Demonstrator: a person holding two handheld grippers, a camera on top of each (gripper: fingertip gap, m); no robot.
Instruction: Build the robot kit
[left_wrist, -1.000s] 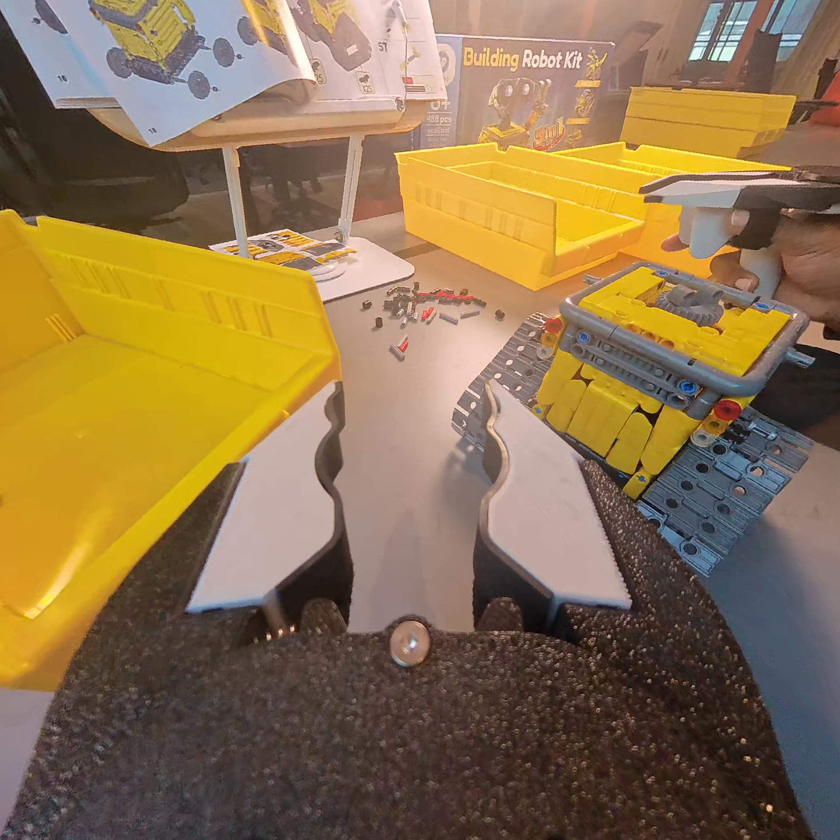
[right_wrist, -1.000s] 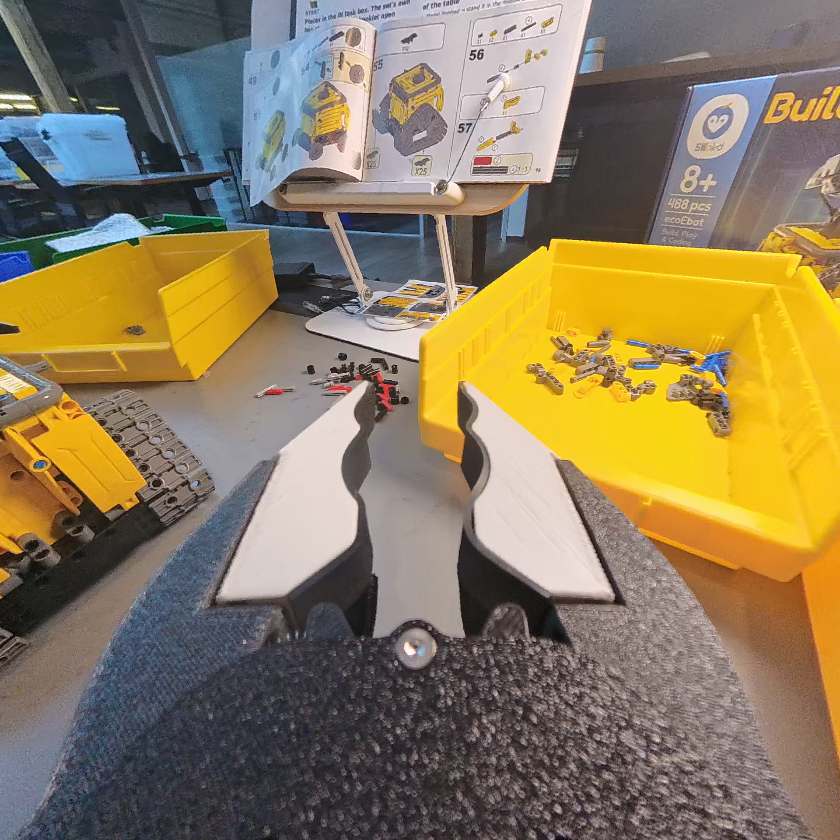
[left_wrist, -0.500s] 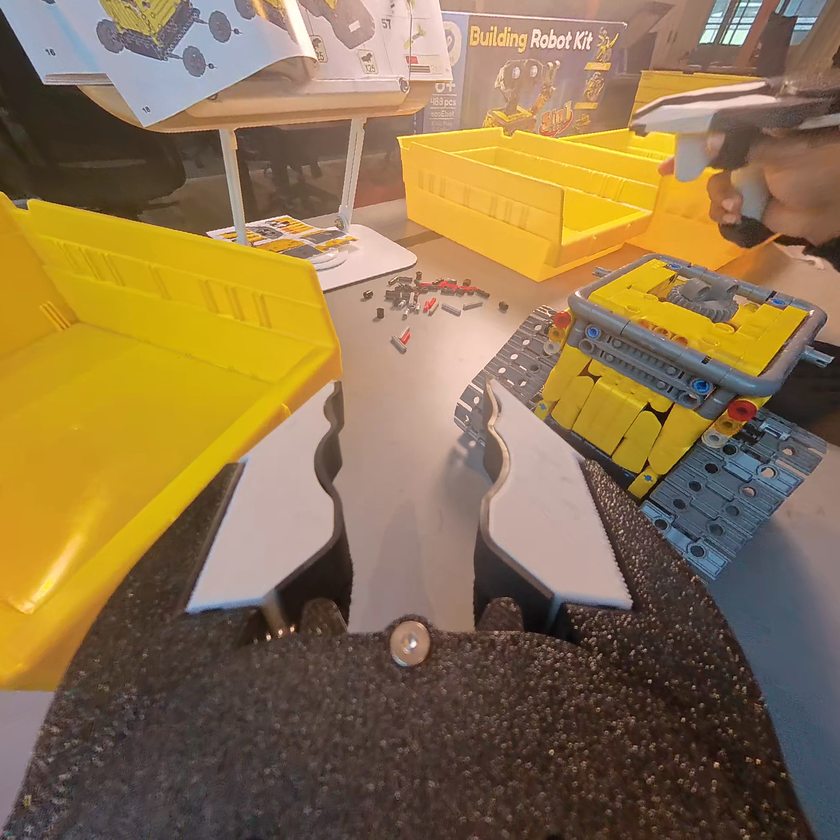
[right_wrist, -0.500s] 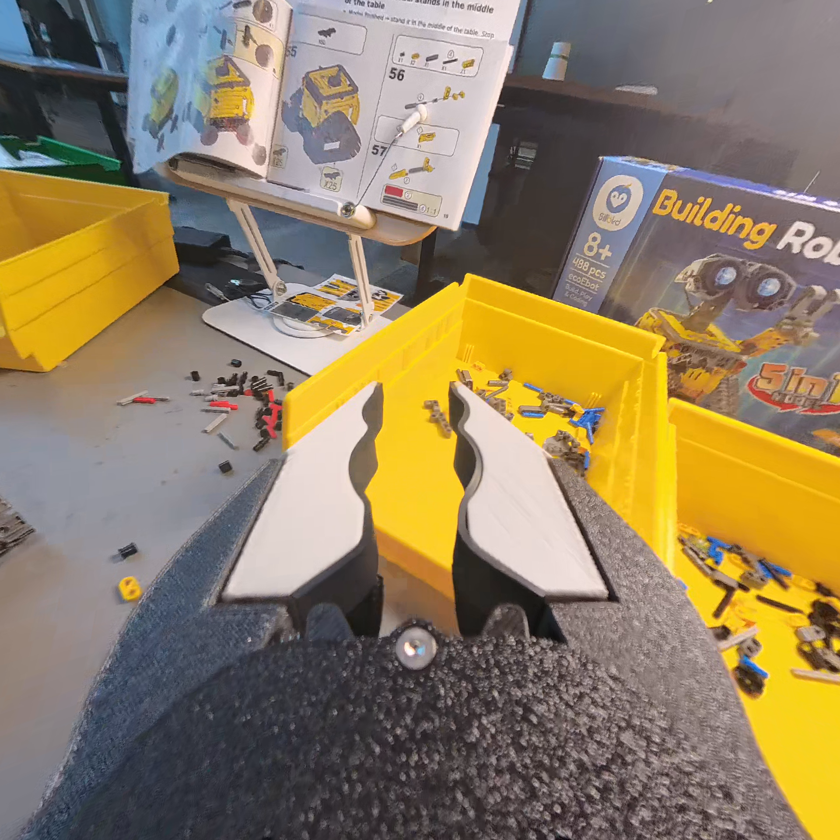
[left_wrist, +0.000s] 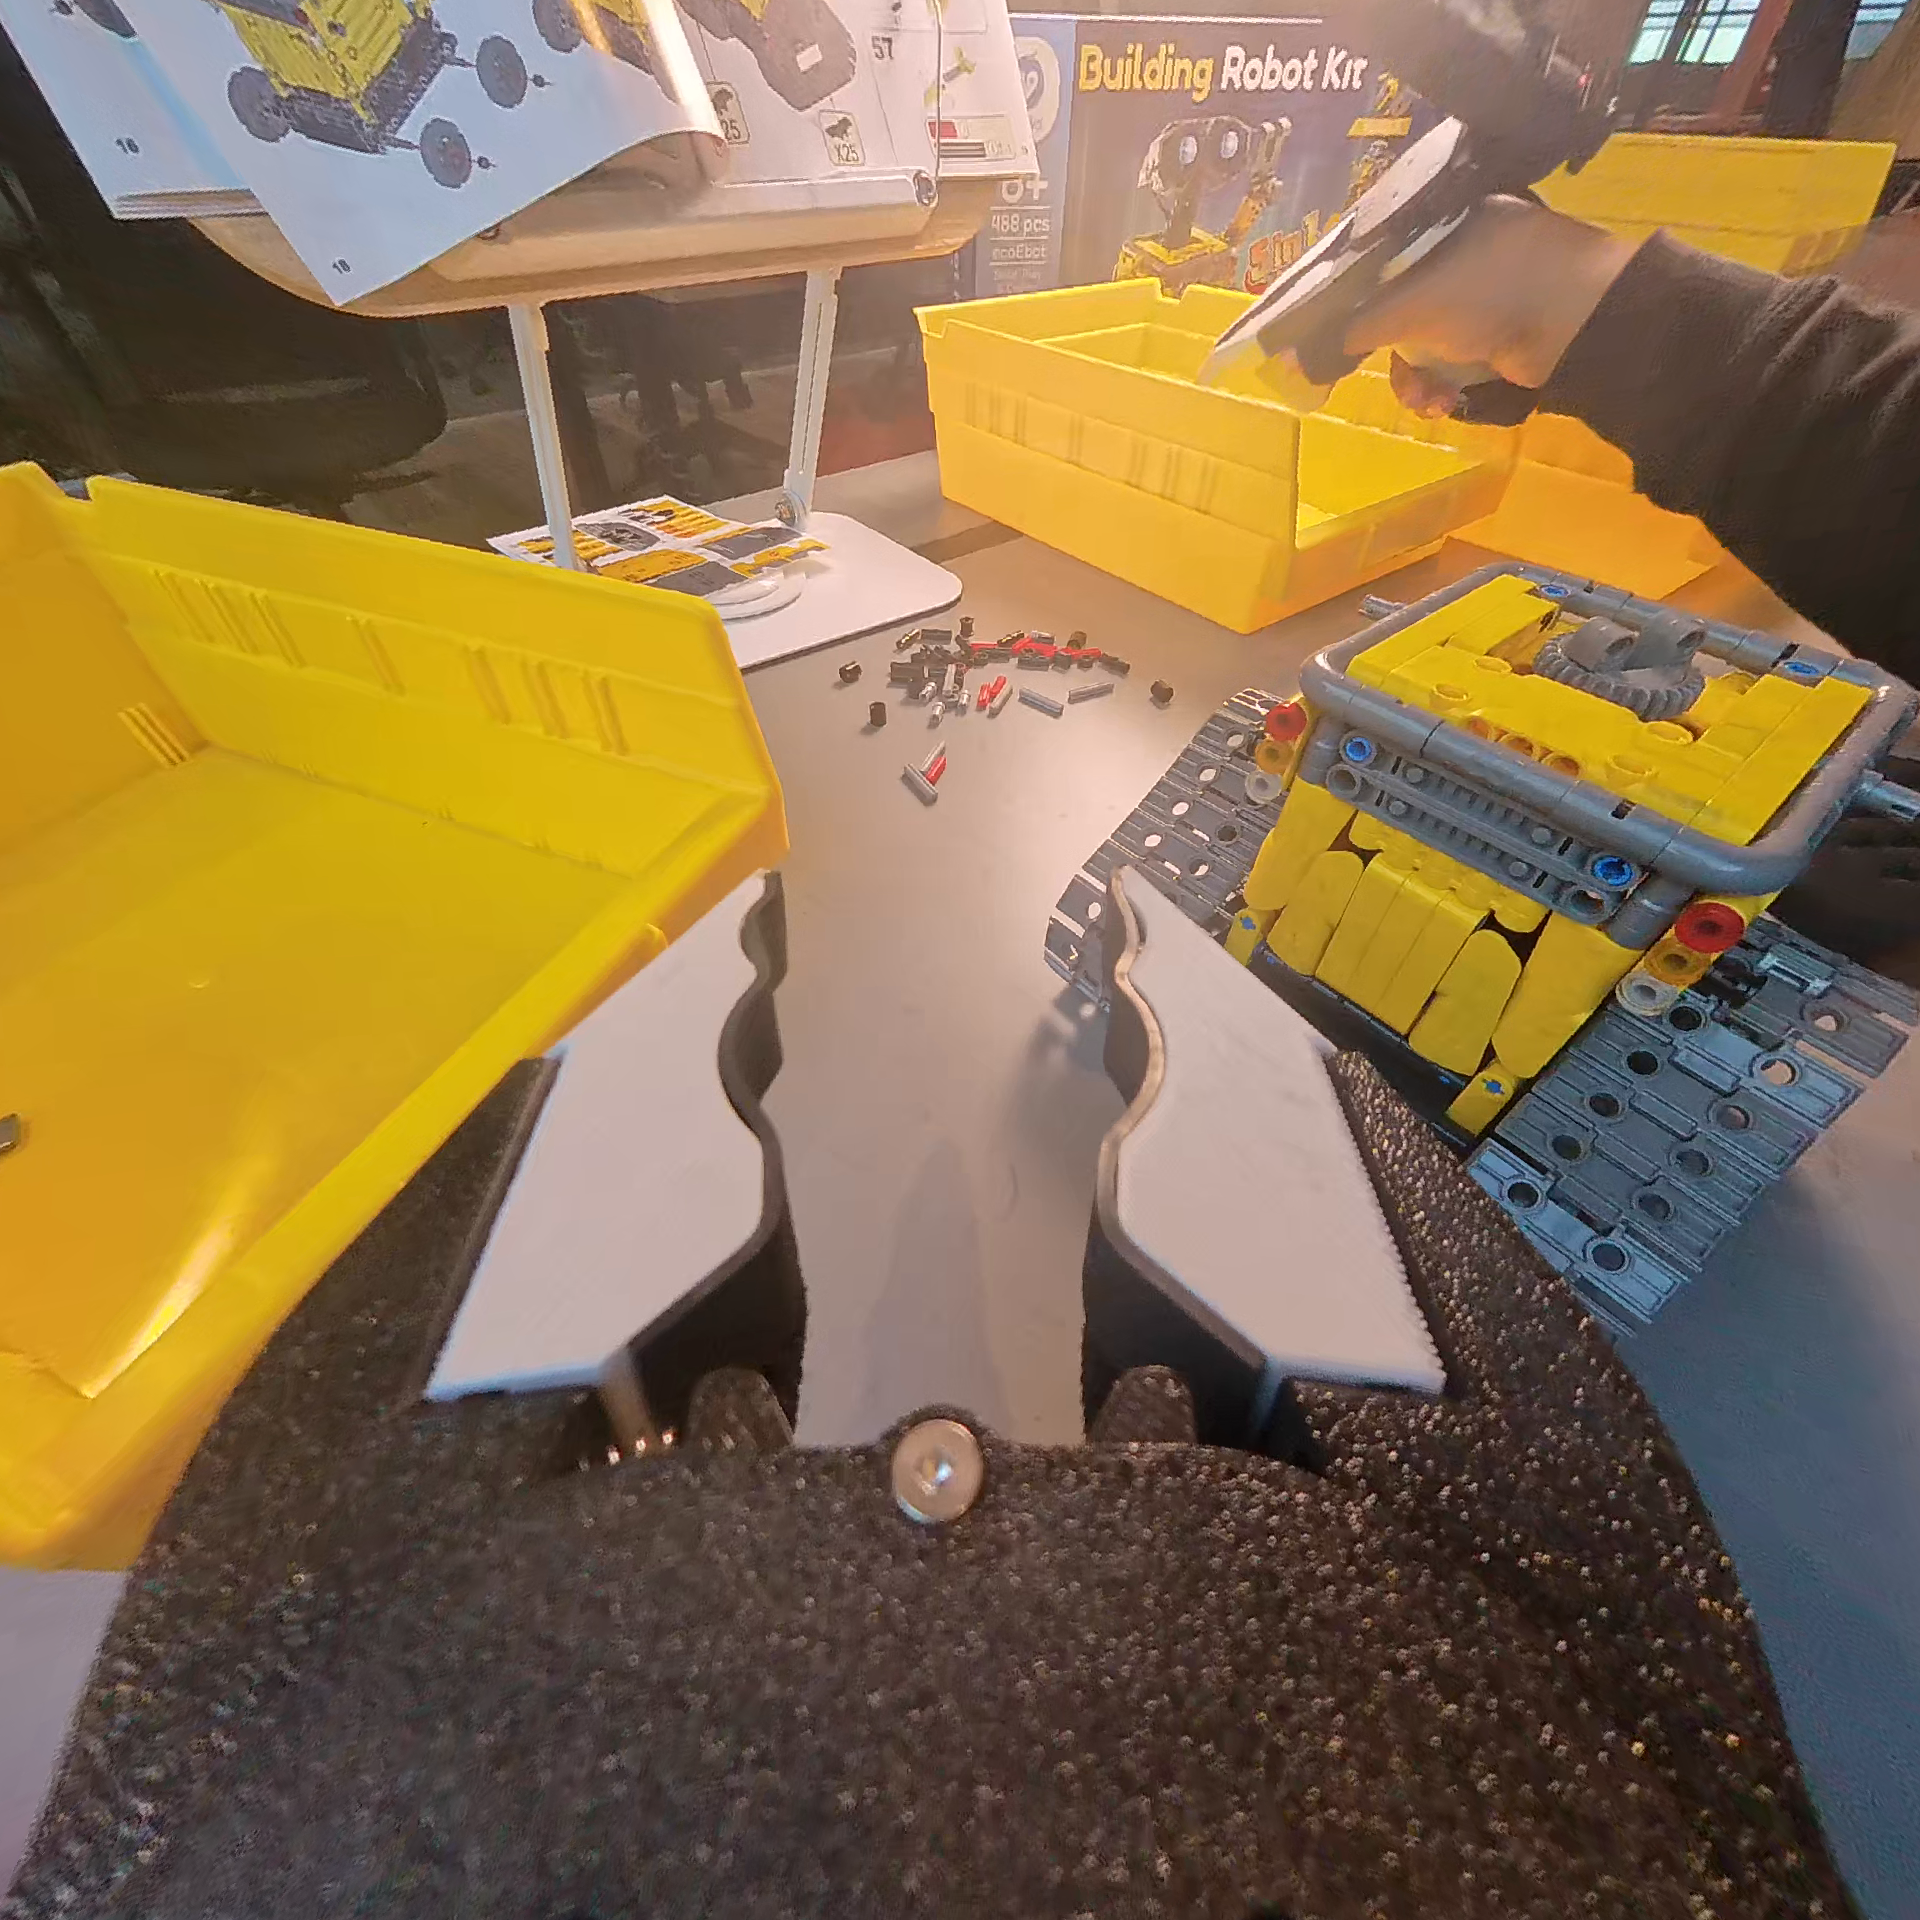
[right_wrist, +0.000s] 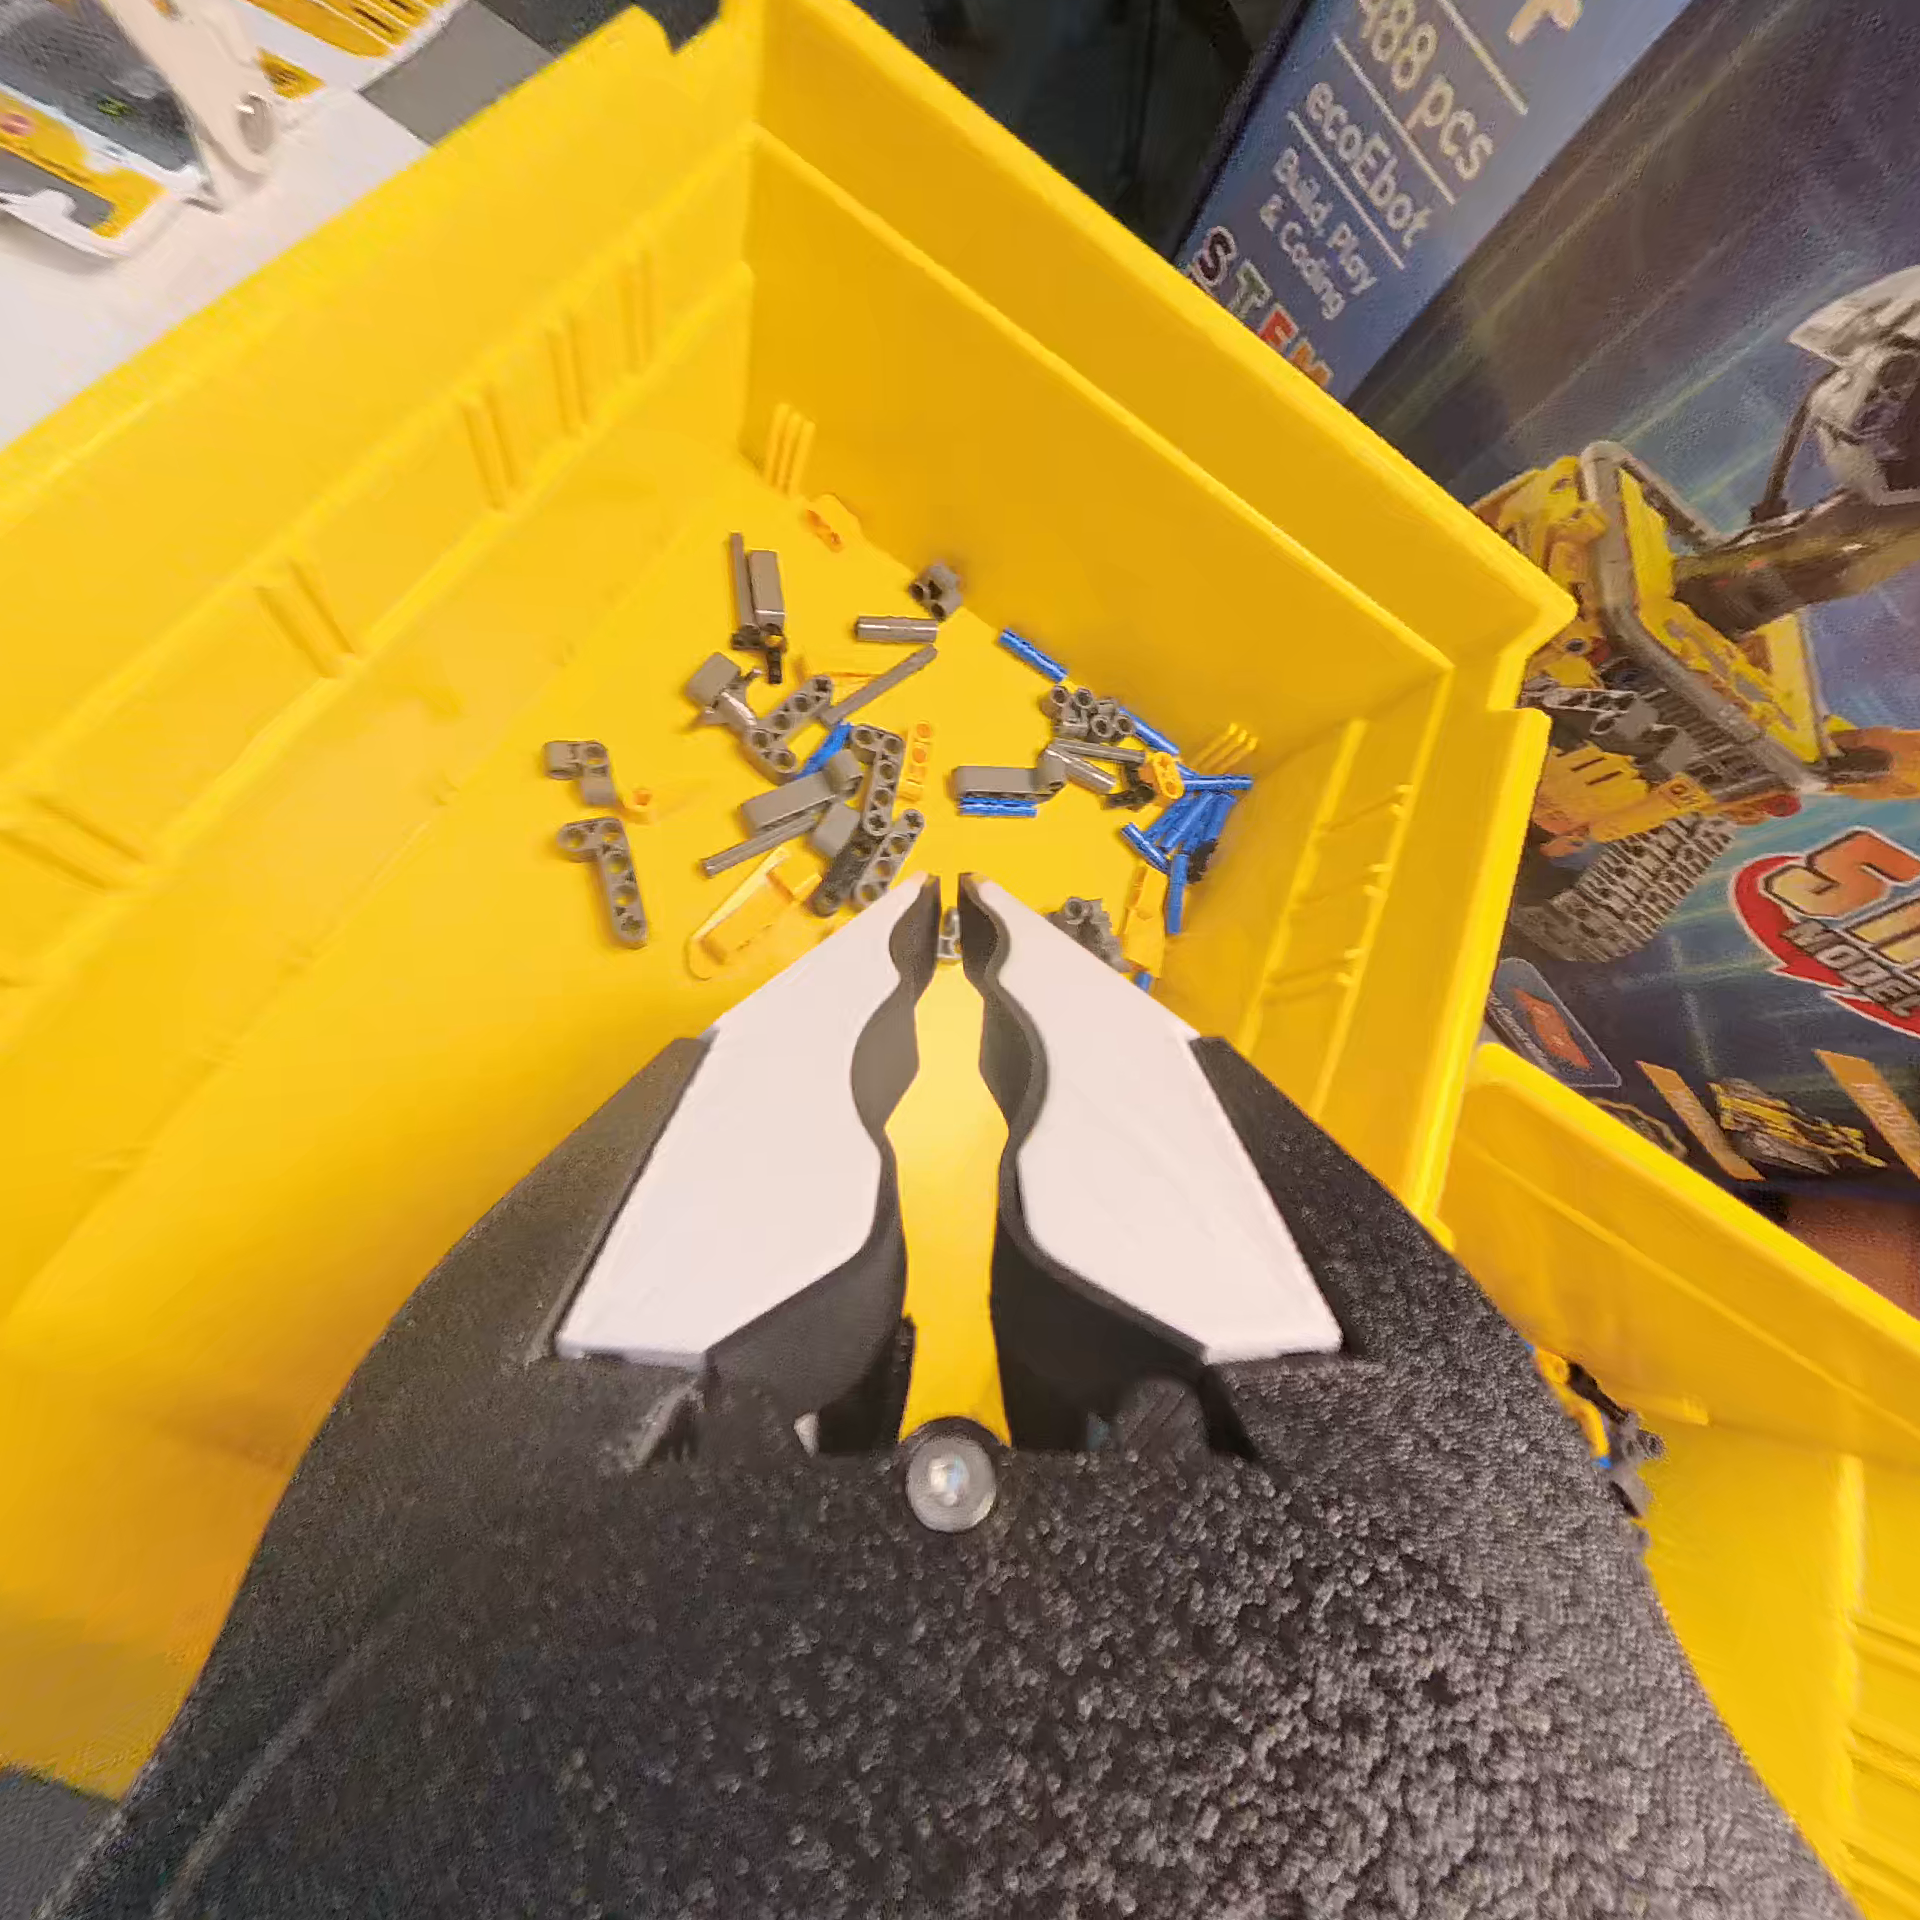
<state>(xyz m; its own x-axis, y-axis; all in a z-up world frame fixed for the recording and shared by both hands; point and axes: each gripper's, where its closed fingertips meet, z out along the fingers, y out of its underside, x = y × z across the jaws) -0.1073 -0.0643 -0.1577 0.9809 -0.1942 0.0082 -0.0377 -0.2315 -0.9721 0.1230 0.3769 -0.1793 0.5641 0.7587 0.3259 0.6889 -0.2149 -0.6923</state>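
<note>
Over the far bin (right_wrist: 1039, 343), my right tool (right_wrist: 943, 883) is pinched almost closed around a small grey piece (right_wrist: 948, 928) among loose grey and blue parts. My left tool (left_wrist: 940, 925) hangs wide, empty, above the bench (left_wrist: 935, 831), between a near-empty yellow bin (left_wrist: 416, 675) and the tracked yellow model (left_wrist: 1538, 831).
</note>
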